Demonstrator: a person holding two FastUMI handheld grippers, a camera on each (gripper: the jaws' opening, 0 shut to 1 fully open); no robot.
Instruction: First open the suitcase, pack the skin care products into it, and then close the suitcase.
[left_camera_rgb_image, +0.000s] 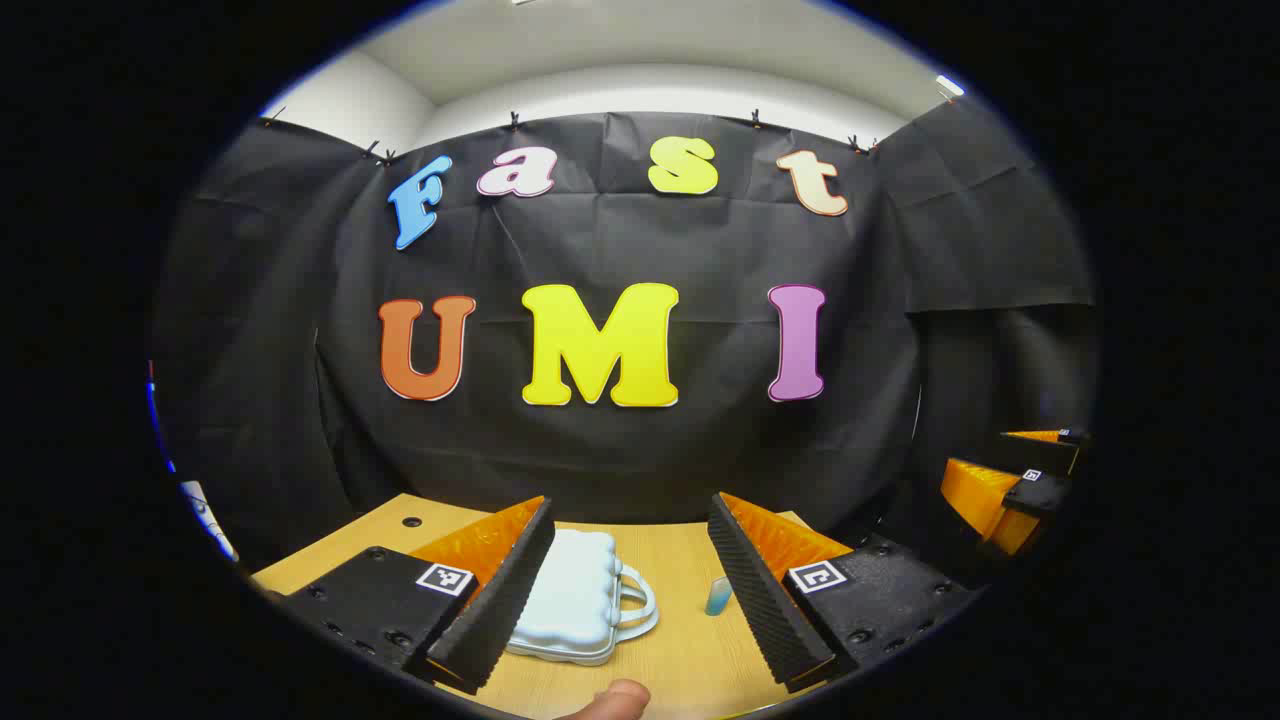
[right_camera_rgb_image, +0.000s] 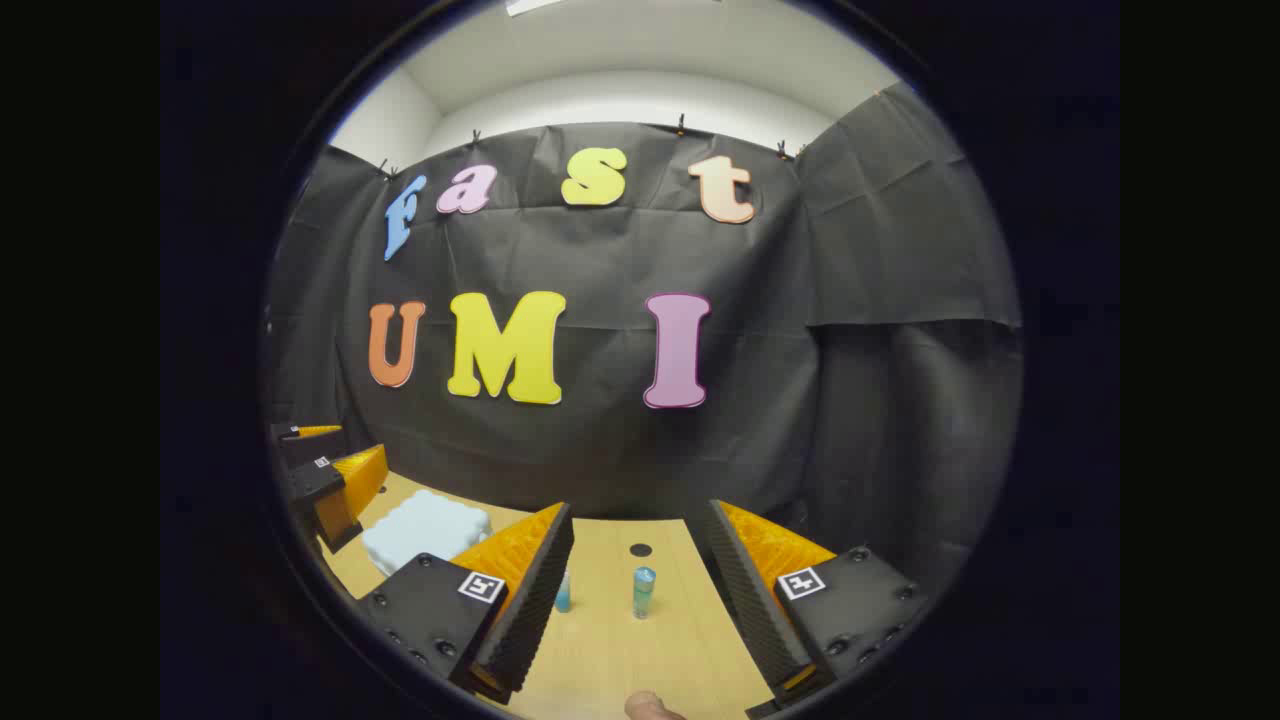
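One closed pale-blue suitcase on tabletop. Right gripper view: two small bottles, possibly teal; left gripper view: one. Both grippers' jaws wide open, empty.

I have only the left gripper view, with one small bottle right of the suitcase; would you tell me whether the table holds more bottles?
Observer: Yes, the right gripper view shows two: a first bottle half hidden behind a finger of the right tool, and a second bottle beside it.
Operator: Is the second standing?
Observer: Yes, upright on the table, apart from the first.
Operator: Is the right tool holding anything?
Observer: No, it is open and empty.
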